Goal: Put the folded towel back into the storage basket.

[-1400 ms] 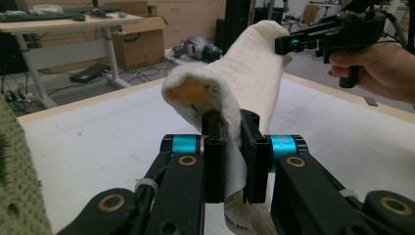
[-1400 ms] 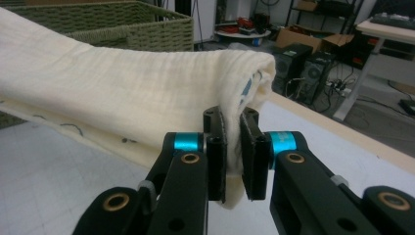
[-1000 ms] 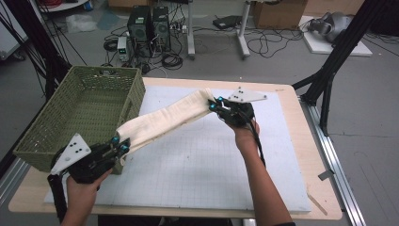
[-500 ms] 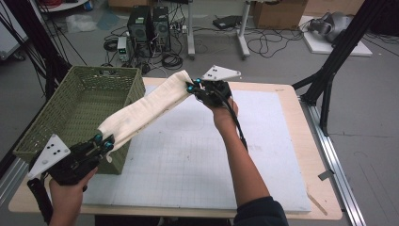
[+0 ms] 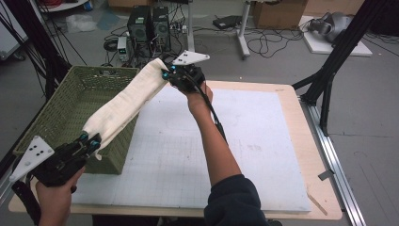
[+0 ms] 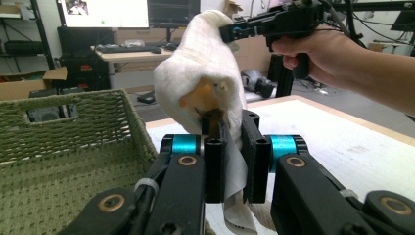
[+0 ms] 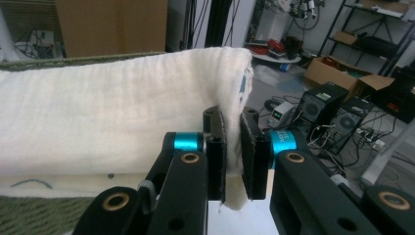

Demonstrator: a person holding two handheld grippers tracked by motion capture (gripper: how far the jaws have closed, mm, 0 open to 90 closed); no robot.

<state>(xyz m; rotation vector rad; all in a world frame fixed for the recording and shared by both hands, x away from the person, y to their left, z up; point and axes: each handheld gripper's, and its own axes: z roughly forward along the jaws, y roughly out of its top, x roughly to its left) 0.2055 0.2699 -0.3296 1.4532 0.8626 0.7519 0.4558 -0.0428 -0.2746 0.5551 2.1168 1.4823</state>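
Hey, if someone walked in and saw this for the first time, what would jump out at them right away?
A long folded cream towel stretched in the air between two hand-held grippers: the left gripper clamps its near end, the right gripper its far end. It hangs along the right edge of a green woven basket at the table's left side, beside a white gridded mat.

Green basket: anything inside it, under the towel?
The green basket shows bare woven floor and walls where visible. The cream towel, stretched in the air between the left gripper and right gripper, covers its right rim and part of the interior, so that strip stays unseen.
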